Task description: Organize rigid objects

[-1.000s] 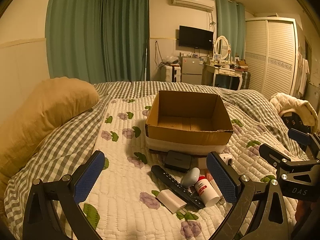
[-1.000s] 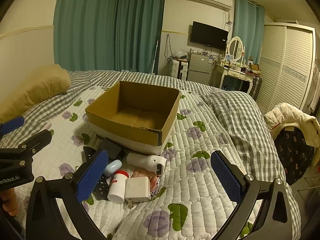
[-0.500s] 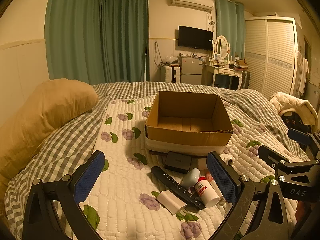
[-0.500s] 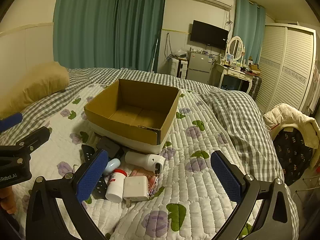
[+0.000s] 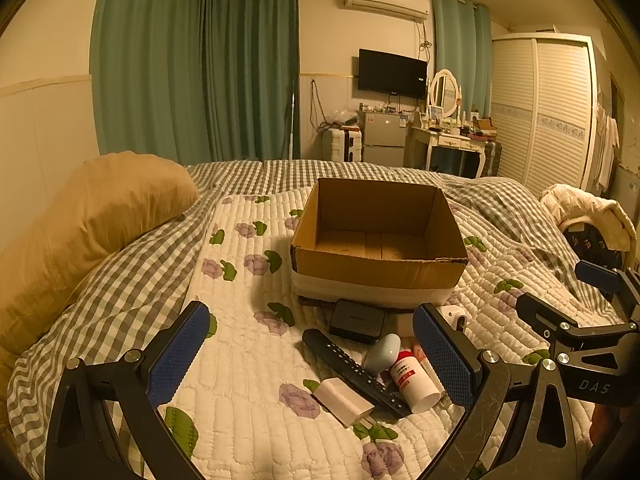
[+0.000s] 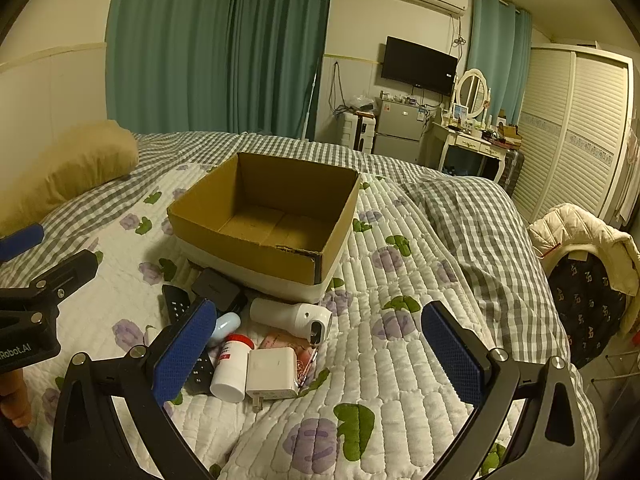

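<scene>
Two claws are held wide and empty above a quilted bed [image 6: 400, 360], the left claw [image 5: 312, 356] and the right claw [image 6: 320, 354], neither touching anything. Just beyond the right claw's left pad, a white charger block [image 6: 271, 372] is seen lying beside a red-capped white bottle [image 6: 232, 368], with a pink packet [image 6: 288, 344] tucked against them. A long black remote [image 5: 352, 372] is laid diagonally just ahead of the left claw's right pad, with a pale blue oval case [image 5: 382, 354] resting against it. Slightly farther on, a white handheld device [image 6: 290, 316] is found lying on its side, and a small black box [image 5: 357, 320] sits just in front of the carton. Beyond the cluster, an open cardboard box [image 5: 380, 268] is set upright on the quilt, its floor bare. A tan pillow [image 5: 92, 220] is seen well off to the left claw's left.

No item appears to have been placed in the box, so the sorting is judged to be at its opening step: selection of a first object. A descent onto one item at the cluster's near edge is called for next, the charger block being nearest the right claw, with the pads closed across its flat sides before it is lifted over the carton's front wall.
</scene>
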{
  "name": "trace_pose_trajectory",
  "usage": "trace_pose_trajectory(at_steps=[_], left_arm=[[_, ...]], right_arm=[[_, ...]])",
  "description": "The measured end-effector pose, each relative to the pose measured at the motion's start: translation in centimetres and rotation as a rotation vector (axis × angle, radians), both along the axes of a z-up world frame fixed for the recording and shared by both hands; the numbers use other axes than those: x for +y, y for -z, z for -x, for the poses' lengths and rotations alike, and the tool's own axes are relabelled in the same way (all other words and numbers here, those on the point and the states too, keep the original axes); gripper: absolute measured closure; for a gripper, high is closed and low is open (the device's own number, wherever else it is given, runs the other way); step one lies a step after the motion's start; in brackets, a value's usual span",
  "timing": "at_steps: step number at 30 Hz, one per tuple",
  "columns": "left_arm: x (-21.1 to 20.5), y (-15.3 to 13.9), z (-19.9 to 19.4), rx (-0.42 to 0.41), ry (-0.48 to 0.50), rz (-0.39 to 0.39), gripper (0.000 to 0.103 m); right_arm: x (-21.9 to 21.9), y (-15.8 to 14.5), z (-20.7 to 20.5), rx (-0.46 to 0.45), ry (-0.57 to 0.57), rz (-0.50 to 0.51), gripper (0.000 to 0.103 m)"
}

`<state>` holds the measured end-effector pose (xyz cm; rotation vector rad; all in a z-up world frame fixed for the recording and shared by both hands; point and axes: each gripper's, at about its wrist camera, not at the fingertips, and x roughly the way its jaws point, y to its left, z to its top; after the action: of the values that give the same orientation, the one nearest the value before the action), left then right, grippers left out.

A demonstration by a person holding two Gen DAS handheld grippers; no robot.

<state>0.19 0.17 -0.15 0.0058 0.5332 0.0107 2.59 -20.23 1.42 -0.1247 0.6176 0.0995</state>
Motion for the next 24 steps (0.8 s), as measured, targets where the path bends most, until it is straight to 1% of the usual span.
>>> trace_pose_trajectory(at_steps=[17,24], left_arm=[[0.04,-0.03,-0.07,0.0,0.0,0.0,0.0],[-0.43,0.08,-0.5,0.004,-0.003,-0.01,0.0]], right_arm=[[0.19,0.21,0.0,0.004,-0.002,0.002,0.0],[0.63,-0.48,-0.54,0.011,-0.015,0.027,0.0]])
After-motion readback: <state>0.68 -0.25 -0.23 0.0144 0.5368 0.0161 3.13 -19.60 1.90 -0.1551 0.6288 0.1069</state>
